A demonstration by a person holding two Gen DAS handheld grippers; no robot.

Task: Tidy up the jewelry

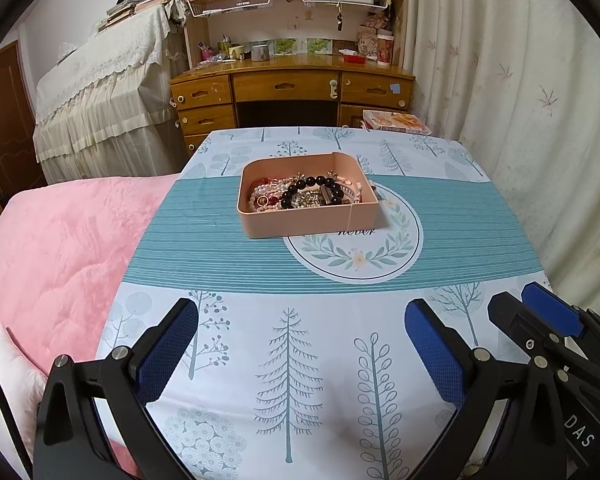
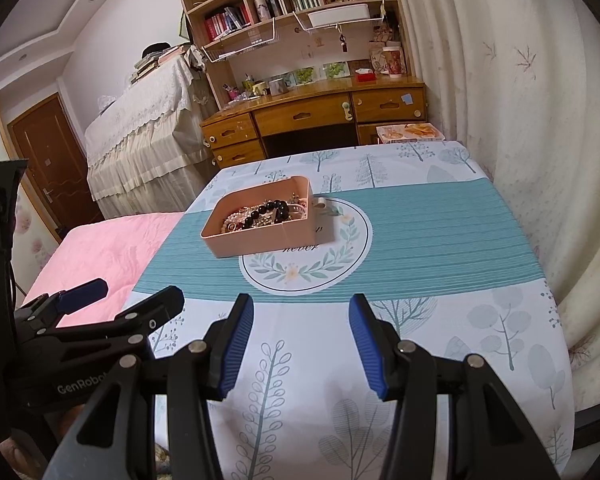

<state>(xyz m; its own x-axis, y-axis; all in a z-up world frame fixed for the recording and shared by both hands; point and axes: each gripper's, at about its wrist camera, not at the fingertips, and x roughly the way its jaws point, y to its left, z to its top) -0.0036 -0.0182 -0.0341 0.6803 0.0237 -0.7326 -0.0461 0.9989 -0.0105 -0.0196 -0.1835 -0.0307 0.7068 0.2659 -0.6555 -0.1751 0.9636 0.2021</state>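
Observation:
A pink open box [image 1: 312, 220] stands on the table's teal band, also in the right wrist view [image 2: 260, 240]. It holds a tangle of jewelry: a black bead bracelet [image 1: 320, 186], pearl strands [image 1: 266, 192] and a gold ring [image 1: 262, 200]. My left gripper [image 1: 300, 320] is open and empty over the near end of the table, well short of the box. My right gripper [image 2: 301, 316] is open and empty beside it. The right gripper's fingers [image 1: 548, 308] show at the left view's right edge; the left gripper [image 2: 120, 292] shows at the right view's left.
The table wears a tree-print cloth [image 1: 292, 360] with a round wreath emblem [image 1: 360, 252]. A pink bed [image 1: 60, 240] lies left. A wooden desk with shelves [image 1: 292, 88] stands behind. Curtains [image 1: 520, 100] hang right. A book [image 1: 396, 121] lies past the far edge.

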